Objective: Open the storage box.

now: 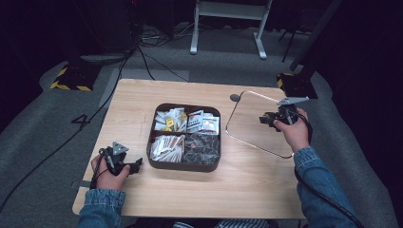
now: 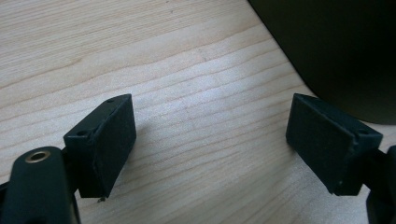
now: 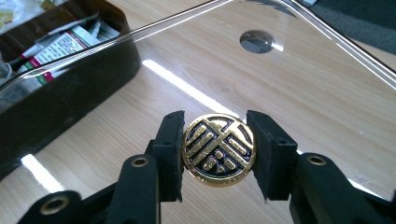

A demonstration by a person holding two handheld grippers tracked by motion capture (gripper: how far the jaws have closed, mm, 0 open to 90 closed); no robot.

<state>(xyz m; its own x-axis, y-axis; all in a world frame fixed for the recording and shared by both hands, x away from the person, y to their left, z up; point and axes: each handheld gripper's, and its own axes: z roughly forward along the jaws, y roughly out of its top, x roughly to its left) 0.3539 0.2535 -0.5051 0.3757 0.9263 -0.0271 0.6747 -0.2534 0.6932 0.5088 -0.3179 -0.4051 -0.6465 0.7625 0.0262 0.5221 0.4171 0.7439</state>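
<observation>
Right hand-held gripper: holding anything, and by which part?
Yes: the right hand-held gripper pinches the clear lid by its round gold-and-black knob, one jaw on each side.

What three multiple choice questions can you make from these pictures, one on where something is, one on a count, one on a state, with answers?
1. Where does the clear lid sit against the box?
A. To its right
B. On top of it
C. To its left

2. How many compartments does the box have?
A. Two
B. Four
C. Six

3. What is the right gripper doing?
A. Open over packets
B. Shut on a gold and black knob
C. Lying on the table

Answers: 1 A, the high view shows the lid beside the box on the right. 2 B, dividers split it into four. 3 B, the fingers press both sides of the knob in the right gripper view.
</observation>
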